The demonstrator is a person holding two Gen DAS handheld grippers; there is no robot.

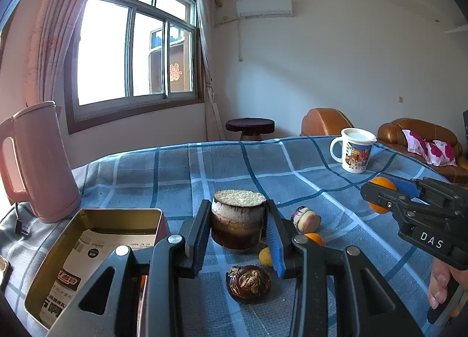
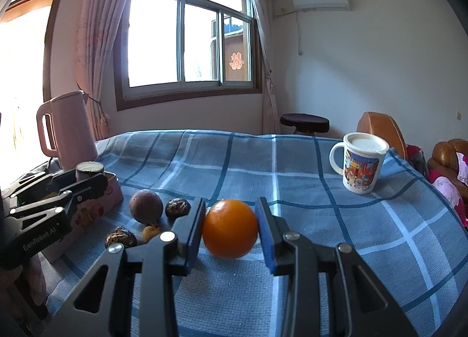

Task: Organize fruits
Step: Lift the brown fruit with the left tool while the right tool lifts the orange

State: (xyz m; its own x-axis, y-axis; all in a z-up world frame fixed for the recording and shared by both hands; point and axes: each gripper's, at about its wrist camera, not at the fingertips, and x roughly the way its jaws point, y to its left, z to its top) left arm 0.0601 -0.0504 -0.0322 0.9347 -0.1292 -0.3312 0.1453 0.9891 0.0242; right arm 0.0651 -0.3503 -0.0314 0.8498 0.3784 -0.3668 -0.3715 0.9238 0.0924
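Gripping one piece of fruit in each gripper above a checked blue surface.
The left gripper has its jaws closed on a dark cut cylinder beside an open tin; the right gripper clamps an orange. A purple fruit and dark wrinkled fruits lie between them, a mug well apart.
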